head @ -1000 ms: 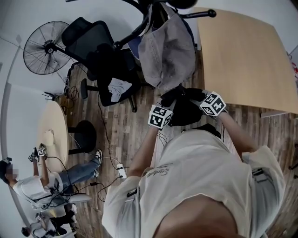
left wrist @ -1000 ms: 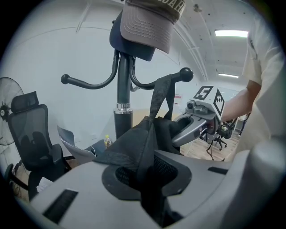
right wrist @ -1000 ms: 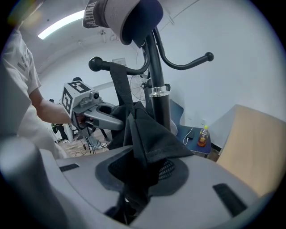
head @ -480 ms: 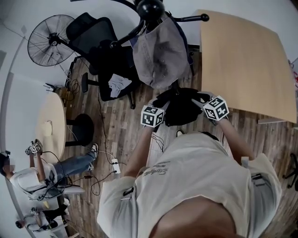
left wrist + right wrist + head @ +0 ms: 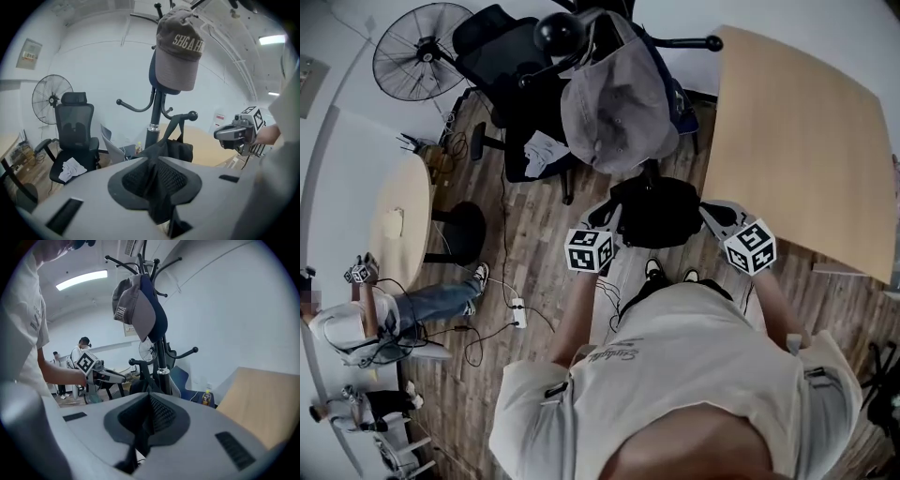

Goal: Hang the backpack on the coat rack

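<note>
The black backpack (image 5: 656, 211) is up off the wooden floor (image 5: 534, 262). It hangs between the two grippers, right in front of the person and just below the coat rack (image 5: 154, 117). In the left gripper view it sits just beside the rack's pole. Its top loop (image 5: 180, 125) reaches up toward a knob-ended hook (image 5: 191, 115) — whether the loop lies over that hook cannot be told.

The left gripper (image 5: 607, 217) is at the bag's left edge. Its jaws stand partly apart and are closing, with a fold of the bag's black fabric bunched between the pads and running forward to the bag. The right gripper (image 5: 714, 214) is at the bag's right edge. Its jaws are closed together, and a thin dark strap (image 5: 136, 446) runs out from between them and trails down below — it looks pinched there.

A grey cap (image 5: 614, 103) hangs over the top of the rack, with something dark blue behind it. To the right of the rack stands a pale wooden table (image 5: 806, 131). To its left is a black office chair (image 5: 502, 70) with a pale cloth (image 5: 544, 155) on the seat, and beyond that a standing fan (image 5: 422, 52). Farther left is a round table (image 5: 398, 225), and near it another person (image 5: 356, 328) sits, with cables (image 5: 502, 319) lying on the floor close by.
</note>
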Demonstrator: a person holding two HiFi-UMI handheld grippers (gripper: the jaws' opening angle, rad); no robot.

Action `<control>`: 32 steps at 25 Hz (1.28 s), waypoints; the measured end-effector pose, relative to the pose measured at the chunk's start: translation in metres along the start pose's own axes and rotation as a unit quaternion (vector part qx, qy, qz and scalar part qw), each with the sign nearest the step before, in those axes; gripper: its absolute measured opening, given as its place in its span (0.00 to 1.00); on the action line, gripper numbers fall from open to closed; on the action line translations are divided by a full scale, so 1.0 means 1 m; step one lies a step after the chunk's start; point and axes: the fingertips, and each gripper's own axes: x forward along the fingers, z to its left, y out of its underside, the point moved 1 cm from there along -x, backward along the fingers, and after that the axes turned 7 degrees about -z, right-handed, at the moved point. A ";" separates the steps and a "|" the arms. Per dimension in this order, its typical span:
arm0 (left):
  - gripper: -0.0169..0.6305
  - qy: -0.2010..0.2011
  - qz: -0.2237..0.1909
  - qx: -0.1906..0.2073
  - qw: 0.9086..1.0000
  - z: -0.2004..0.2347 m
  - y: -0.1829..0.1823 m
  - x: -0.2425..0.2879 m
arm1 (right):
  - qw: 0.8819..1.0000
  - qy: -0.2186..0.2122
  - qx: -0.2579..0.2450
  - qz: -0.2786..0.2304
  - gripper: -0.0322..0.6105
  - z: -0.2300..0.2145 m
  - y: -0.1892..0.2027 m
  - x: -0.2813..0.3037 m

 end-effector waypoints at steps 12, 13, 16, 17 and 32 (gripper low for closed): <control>0.07 -0.007 -0.096 0.054 0.994 -0.069 -0.060 -0.050 | 0.993 -0.053 -0.095 -0.049 0.04 0.009 -0.034 -0.007; 0.07 -0.005 -0.105 0.054 0.993 -0.072 -0.067 -0.053 | 0.992 -0.055 -0.103 -0.058 0.04 0.014 -0.042 -0.008; 0.07 0.015 -0.138 0.039 0.990 -0.086 -0.094 -0.068 | 0.987 -0.050 -0.125 -0.089 0.04 0.030 -0.066 -0.016; 0.07 0.019 -0.146 0.043 0.988 -0.089 -0.102 -0.071 | 0.986 -0.046 -0.133 -0.093 0.04 0.033 -0.071 -0.017; 0.07 0.022 -0.143 0.101 0.984 -0.065 -0.130 -0.074 | 0.980 0.007 -0.111 -0.166 0.04 0.045 -0.139 -0.022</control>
